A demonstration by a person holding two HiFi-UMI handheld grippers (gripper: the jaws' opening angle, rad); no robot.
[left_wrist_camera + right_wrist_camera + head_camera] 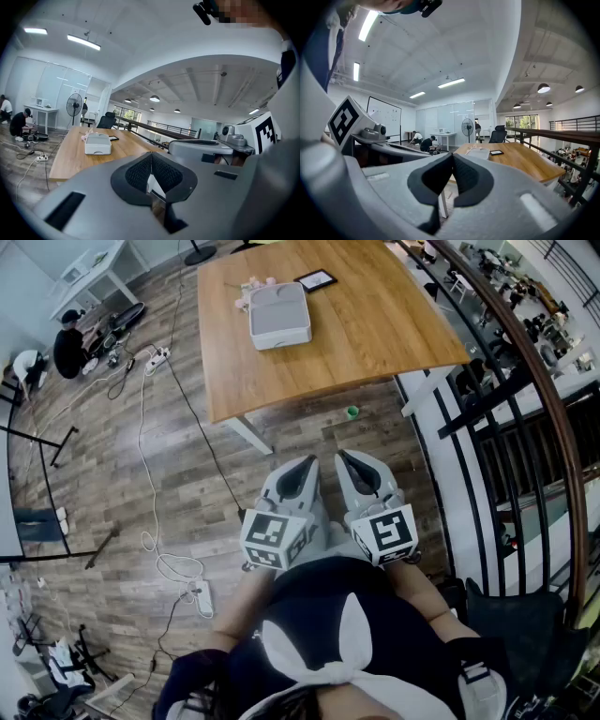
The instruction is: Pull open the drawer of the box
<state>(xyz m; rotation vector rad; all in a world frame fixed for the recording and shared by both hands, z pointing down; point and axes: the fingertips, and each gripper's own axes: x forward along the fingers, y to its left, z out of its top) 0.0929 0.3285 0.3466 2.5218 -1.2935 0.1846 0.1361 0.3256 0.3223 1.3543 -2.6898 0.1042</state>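
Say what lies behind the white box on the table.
Behind the white box: a black tablet and some pink items, partly covered by the box.

Pale grey box (279, 315), warm brown table (375, 320); left gripper (308, 466), right gripper (348, 461) grey w/ blk/wht square markers; grey-brown plank floor (122, 474).

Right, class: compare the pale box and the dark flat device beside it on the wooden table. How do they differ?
The box is pale grey; the flat device is dark with a black frame. The box has the bigger footprint; the flat device is much smaller. The box stands taller; the flat device lies thin against the surface. Both rest on the wooden table.
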